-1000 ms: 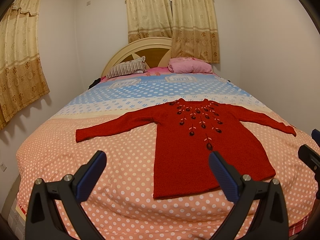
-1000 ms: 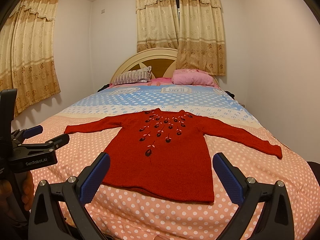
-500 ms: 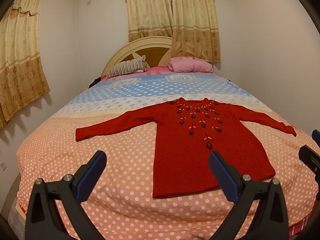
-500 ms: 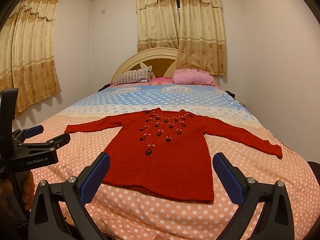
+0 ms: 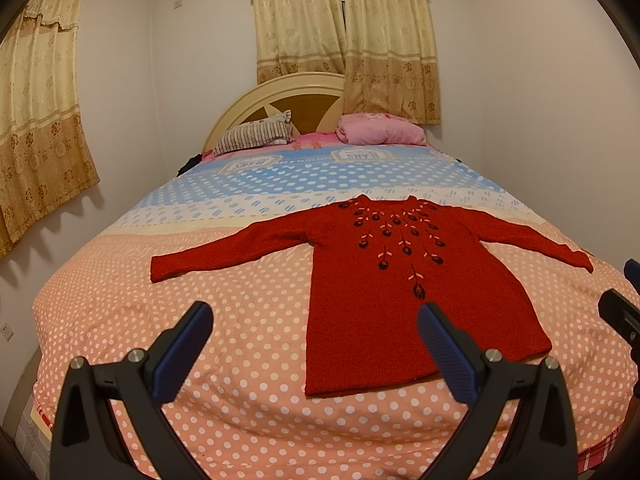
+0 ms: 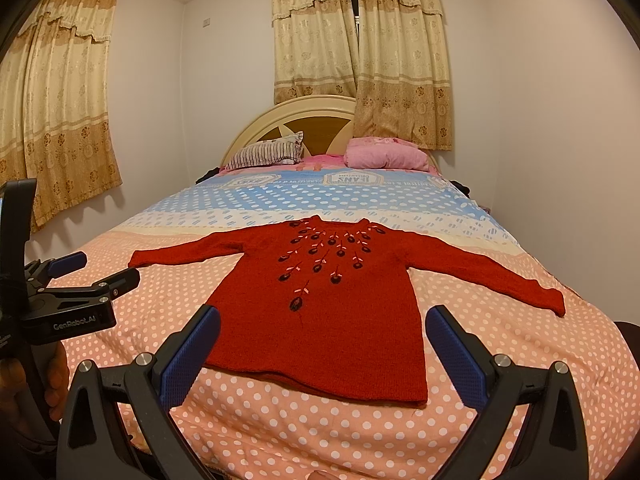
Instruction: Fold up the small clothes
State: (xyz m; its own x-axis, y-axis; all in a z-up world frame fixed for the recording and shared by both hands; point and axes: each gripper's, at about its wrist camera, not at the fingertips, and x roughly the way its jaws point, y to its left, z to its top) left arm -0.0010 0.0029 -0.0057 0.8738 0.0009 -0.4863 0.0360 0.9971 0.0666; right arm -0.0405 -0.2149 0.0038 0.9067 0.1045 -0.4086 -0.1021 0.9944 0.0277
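Lying flat and face up on the polka-dot bedspread (image 5: 248,312), a red sweater (image 5: 416,292) with dark embroidered flowers below the neckline has both sleeves stretched out to the sides and its hem toward the foot of the bed. Left gripper (image 5: 314,344): fingers spread wide, blue pads (image 5: 182,350) holding nothing, hovering above the foot of the bed, near the hem; its right finger overlaps the lower right part of the sweater in the left wrist view. Right gripper (image 6: 322,348): likewise spread wide and empty, framing the hem of the sweater (image 6: 332,304) from above. In the right wrist view the left gripper (image 6: 86,270) appears at the left edge, beside the left sleeve cuff and apart from it. Nothing lies on the garment or between it and either tool. Surroundings: a striped pillow (image 6: 266,154) and a pink pillow (image 6: 384,156) at the far end against an arched headboard (image 6: 316,114); beige patterned curtains (image 6: 360,52) hang behind the headboard and on the left wall; white walls enclose the bed closely on the right.
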